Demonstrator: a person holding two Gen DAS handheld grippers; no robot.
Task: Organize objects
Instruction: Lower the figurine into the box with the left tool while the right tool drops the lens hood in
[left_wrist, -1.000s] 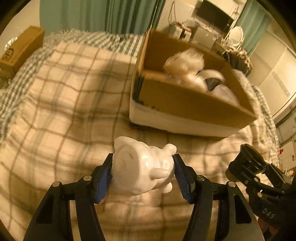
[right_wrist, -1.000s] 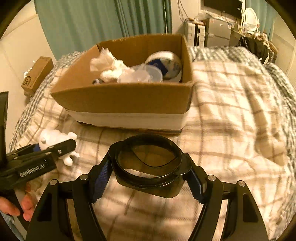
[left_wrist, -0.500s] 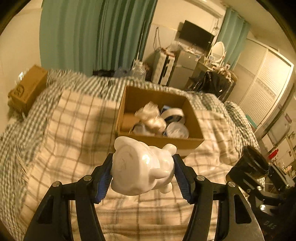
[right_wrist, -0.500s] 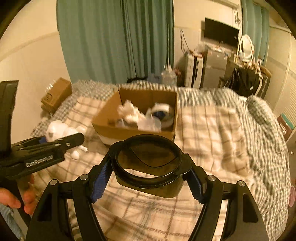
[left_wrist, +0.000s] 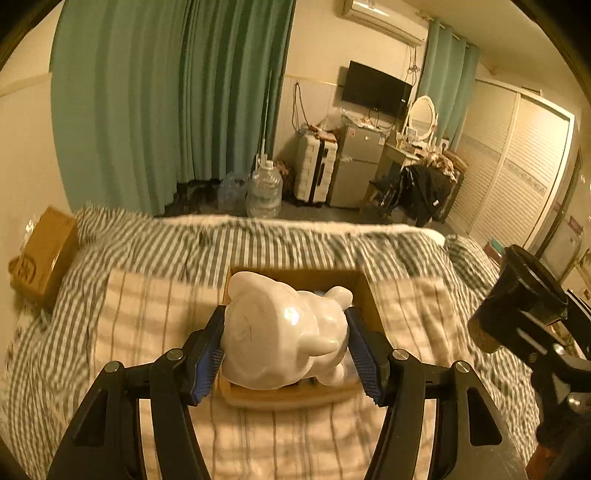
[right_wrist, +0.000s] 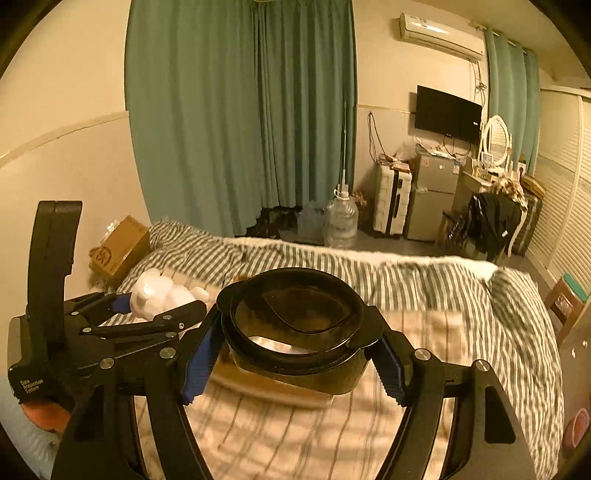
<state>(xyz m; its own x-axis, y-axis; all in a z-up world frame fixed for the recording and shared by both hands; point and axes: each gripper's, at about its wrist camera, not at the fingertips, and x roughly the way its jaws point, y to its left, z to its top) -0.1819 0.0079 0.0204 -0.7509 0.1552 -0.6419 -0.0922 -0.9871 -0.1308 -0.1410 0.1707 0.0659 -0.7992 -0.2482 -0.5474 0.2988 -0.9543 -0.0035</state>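
Observation:
My left gripper (left_wrist: 286, 345) is shut on a white ceramic bear figurine (left_wrist: 284, 328), held high above the bed. It also shows in the right wrist view (right_wrist: 159, 297), at the left. My right gripper (right_wrist: 295, 354) is shut on a dark round container (right_wrist: 297, 328) with an open top; the container also shows at the right edge of the left wrist view (left_wrist: 517, 295). The open cardboard box (left_wrist: 364, 286) sits on the plaid blanket far below, mostly hidden behind the bear and, in the right wrist view (right_wrist: 266, 384), behind the container.
A plaid blanket (left_wrist: 147, 314) lies over a striped bed cover (right_wrist: 424, 280). A small closed cardboard box (left_wrist: 44, 254) sits at the bed's far left. Beyond the bed are green curtains (left_wrist: 166, 92), a water jug (left_wrist: 264, 192), a suitcase (left_wrist: 316, 171), and a small fridge (left_wrist: 356, 166).
Both grippers have risen and pulled back from the box with their objects still held. The box now looks much smaller and lower, and more of the room shows.

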